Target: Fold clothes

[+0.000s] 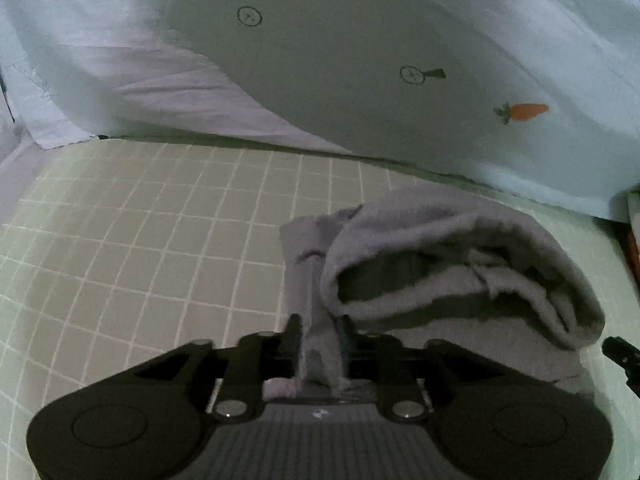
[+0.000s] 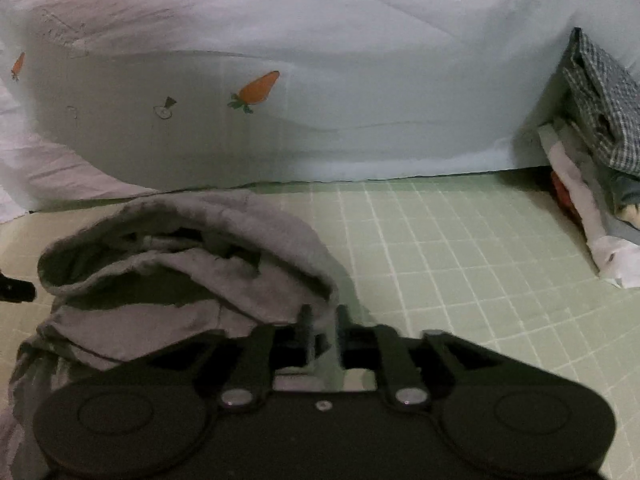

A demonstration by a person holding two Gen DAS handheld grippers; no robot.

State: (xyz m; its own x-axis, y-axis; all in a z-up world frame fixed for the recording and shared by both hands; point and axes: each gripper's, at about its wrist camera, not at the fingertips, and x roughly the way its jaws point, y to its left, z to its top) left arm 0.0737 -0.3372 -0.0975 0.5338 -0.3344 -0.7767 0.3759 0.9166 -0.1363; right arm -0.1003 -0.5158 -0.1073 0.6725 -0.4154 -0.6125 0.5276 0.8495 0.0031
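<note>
A pale quilt printed with carrots (image 2: 256, 88) stood banked like a wall behind the grey garment (image 1: 460, 264), closing off the far side of the green checked sheet (image 1: 140, 240) on which the garment lay. The garment, the landmark here, sat near the middle of the sheet as a loose roll folded over on itself, its layers gaping open toward both cameras; judged from that, a first fold was made, but the bundle was neither flattened nor squared, and tidying seemed to remain.

To the garment's right, well apart, a heap of other clothes topped by a checked fabric (image 2: 604, 120) sat against the quilt, suggesting more pieces to fold. Bare sheet lay open on both sides of the garment, giving room to move; only the quilt behind it hemmed it in.

The left gripper (image 1: 320, 332) had a strip of the garment's near-left edge between its fingers, which stood slightly parted; whether they pressed it could not be told. The right gripper (image 2: 323, 320) met the garment's near-right edge, fingers a little apart, cloth between them, its hold equally unclear.
</note>
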